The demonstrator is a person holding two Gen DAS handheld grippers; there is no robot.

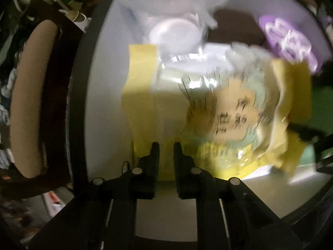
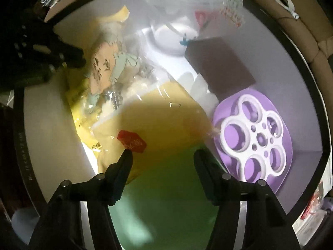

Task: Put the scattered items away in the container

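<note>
A yellow snack bag with a cartoon print lies across the round white container, blurred in the left wrist view. My left gripper points down at the bag's edge. Its jaws stand a narrow slit apart with the yellow film between them. In the right wrist view the bag spreads under my right gripper. That gripper is open, and its fingers do not press on the bag. The bag's red label sits by one of its fingertips. The left gripper shows dark at the bag's far edge.
Inside the container are a purple tray with a white flower-shaped insert, a brown box, a clear plastic tub and a white round lid. Tan cardboard and clutter ring the dark rim.
</note>
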